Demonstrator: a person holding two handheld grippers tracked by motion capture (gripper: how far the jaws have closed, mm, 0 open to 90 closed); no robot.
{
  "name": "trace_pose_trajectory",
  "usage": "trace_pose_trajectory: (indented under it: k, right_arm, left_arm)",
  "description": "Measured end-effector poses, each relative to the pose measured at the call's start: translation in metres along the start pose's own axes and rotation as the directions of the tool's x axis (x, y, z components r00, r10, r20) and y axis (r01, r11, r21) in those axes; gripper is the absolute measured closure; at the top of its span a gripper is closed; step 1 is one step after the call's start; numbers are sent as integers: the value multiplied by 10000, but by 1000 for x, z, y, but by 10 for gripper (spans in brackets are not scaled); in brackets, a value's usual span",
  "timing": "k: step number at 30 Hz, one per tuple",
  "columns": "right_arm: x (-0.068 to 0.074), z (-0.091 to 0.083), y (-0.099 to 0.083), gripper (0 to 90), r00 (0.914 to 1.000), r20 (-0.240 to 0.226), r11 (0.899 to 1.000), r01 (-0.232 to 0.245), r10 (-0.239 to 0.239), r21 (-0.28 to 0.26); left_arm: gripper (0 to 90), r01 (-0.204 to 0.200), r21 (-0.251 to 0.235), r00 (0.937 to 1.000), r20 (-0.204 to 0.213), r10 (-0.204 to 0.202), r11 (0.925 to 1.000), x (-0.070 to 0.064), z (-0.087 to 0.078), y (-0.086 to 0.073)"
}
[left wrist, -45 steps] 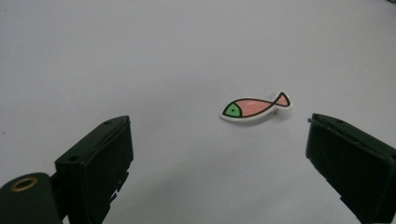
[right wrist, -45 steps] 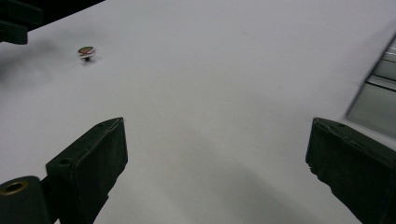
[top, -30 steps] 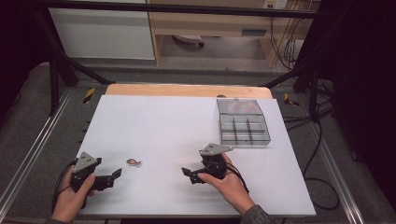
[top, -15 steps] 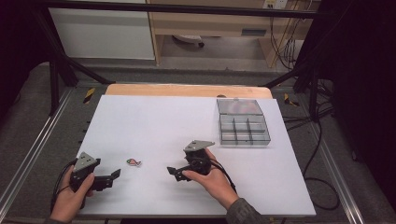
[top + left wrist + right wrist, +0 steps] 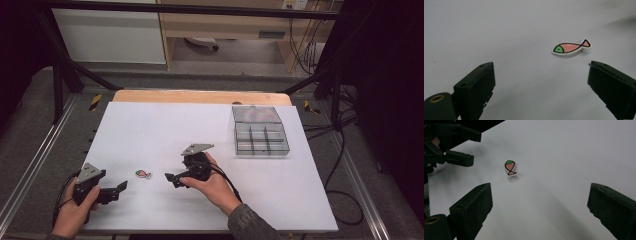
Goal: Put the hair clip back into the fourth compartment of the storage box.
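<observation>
1. Bare white table top (image 5: 150,130) is lying open all round the fish sticker (image 5: 143,174), so nothing is blocking a reach to it.
2. The left gripper (image 5: 120,186) and right gripper (image 5: 170,178) are flanking the sticker, each narrowing the other's path.
3. The clear compartment box (image 5: 261,136) is sitting well apart at the far right, seemingly obstructing only that corner.

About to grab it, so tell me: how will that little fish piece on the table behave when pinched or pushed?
The fish piece lies flat and thin, so it probably slides rather than rolls. Its low edge may be hard to pinch. It looks light.
</observation>
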State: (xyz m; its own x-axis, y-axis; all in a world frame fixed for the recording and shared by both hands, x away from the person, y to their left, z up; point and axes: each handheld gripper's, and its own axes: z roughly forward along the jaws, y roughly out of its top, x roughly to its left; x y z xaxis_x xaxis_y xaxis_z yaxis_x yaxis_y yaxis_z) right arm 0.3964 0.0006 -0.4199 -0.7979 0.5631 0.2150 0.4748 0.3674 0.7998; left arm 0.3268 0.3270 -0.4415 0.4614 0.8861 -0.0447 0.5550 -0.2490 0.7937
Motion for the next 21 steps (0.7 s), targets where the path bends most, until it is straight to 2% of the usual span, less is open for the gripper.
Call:
trace_pose_trajectory:
  k: [12,17,21]
  right_arm:
    - [8,26,21,108,9998,-140,9998,-172,170,-142]
    - [13,38,28,117,9999,-99,9998,-65,63,-176]
    - [13,46,31,143,9997,-135,9993,-186,182,-332]
  left_arm:
    - [73,20,303,10000,-94,-17,9995,3,2,-3]
    - [73,0,255,10000,-61,2,9997,4,1,-2]
    - [73,-10,298,10000,-40,12,9996,4,2,-3]
